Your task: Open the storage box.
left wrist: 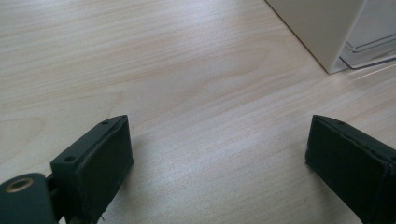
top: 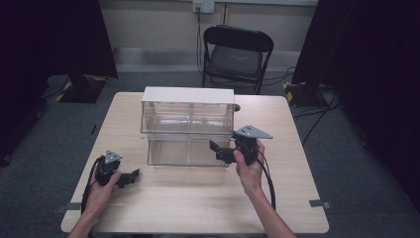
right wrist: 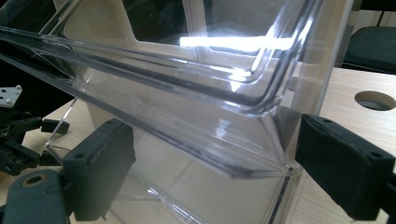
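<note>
A clear plastic drawer box (top: 188, 130) with a white top is set toward the far middle of the desk (top: 198, 198). The right hand-held gripper (top: 220, 151) is held at the box's lower right front corner; its jaws are spread wide on either side of the corner of the lower drawer (right wrist: 196, 154), and nothing is clamped. The left hand-held gripper (top: 130, 177) is rested on the desk near the left front of the box, well apart from it, with jaws wide open and empty.
</note>
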Action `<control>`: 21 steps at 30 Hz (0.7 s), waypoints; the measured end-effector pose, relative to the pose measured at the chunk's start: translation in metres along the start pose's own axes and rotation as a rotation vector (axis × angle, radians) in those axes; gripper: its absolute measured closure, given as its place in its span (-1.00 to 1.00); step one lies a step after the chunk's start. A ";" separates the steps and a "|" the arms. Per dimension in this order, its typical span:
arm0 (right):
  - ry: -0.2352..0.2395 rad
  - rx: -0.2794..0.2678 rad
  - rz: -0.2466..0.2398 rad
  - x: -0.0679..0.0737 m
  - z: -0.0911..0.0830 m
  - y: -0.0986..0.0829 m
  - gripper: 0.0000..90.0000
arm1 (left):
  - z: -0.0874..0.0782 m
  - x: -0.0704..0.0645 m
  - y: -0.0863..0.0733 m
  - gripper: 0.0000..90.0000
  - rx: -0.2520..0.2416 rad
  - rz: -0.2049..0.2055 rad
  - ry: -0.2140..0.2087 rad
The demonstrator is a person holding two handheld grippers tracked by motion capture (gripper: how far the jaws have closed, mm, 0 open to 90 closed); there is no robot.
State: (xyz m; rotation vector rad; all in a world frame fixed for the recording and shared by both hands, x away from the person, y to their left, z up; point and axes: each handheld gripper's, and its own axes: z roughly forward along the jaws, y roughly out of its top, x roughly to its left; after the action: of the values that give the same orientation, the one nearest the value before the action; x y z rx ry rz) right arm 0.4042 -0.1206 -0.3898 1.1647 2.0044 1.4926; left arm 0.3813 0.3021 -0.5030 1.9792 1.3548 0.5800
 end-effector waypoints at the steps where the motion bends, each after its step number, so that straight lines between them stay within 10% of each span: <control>1: 0.000 0.000 0.001 0.000 0.000 0.000 -0.74 | 0.000 0.000 0.000 -0.85 0.000 0.000 0.000; 21: 0.004 0.003 0.005 0.000 0.000 0.000 -0.75 | 0.000 0.000 0.000 -0.85 0.000 0.000 0.000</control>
State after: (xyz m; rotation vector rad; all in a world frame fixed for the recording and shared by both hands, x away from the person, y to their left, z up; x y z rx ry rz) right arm 0.4046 -0.1208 -0.3897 1.1698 2.0077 1.4962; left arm 0.3813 0.3021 -0.5030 1.9791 1.3548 0.5801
